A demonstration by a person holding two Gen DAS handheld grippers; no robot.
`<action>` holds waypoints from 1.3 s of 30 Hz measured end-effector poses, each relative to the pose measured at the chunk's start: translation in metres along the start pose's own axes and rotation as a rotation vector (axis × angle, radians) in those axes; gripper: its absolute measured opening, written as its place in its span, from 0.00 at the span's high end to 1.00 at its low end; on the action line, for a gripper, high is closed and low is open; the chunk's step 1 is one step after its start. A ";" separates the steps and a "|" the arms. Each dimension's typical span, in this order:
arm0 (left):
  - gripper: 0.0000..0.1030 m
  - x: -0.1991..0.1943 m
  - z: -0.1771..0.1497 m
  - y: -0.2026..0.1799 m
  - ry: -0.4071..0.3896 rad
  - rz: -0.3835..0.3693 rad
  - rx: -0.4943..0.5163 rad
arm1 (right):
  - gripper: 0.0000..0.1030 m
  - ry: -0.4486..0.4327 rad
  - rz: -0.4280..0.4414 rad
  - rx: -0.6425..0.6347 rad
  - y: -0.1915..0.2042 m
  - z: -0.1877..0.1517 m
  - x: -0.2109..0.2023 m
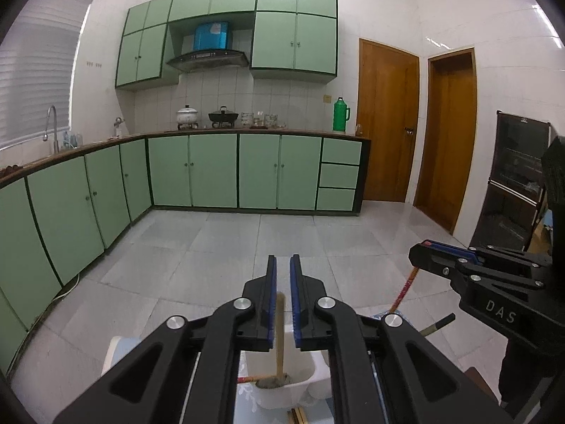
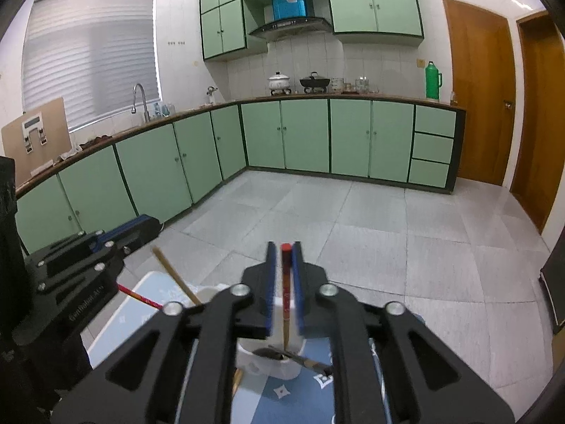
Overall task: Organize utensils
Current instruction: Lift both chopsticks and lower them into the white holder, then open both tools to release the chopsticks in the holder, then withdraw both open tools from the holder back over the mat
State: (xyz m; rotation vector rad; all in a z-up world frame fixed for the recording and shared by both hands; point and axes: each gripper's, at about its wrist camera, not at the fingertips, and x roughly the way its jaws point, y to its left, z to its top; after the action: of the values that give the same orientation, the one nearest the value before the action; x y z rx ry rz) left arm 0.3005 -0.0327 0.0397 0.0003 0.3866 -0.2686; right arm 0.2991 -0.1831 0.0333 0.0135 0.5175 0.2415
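Standing in the white holder (image 2: 282,364), the red chopstick (image 2: 286,282) rises between the right claw (image 2: 284,265) pads.

A home kitchen: green cabinets (image 1: 192,173), range hood (image 1: 208,59), pots on a stove (image 1: 187,115), sink tap (image 2: 141,100), tiled floor (image 2: 353,219).

Tiled floor (image 1: 247,247) ahead lies open; white holder (image 1: 282,385) crowds below

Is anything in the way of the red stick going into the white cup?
Nothing visible blocks it. The red stick stands between the fingers of the right hand-held gripper, and its lower end already sits inside the white cup. A dark brush leans over the rim beside it, not under it.
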 end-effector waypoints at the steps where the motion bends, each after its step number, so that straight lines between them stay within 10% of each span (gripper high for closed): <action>1: 0.84 -0.004 0.000 0.001 -0.004 -0.001 -0.002 | 0.79 -0.007 -0.002 0.004 0.000 0.000 -0.002; 15: 0.40 -0.088 -0.021 -0.001 -0.046 0.015 -0.014 | 0.13 -0.144 -0.125 0.023 -0.017 -0.032 -0.102; 39: 0.34 -0.122 -0.209 0.011 0.269 0.089 -0.054 | 0.09 0.120 -0.080 0.128 0.021 -0.223 -0.115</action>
State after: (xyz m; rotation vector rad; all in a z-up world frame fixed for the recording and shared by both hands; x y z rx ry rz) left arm 0.1170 0.0200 -0.1093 0.0001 0.6593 -0.1703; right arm 0.0879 -0.2000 -0.1027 0.1030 0.6514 0.1308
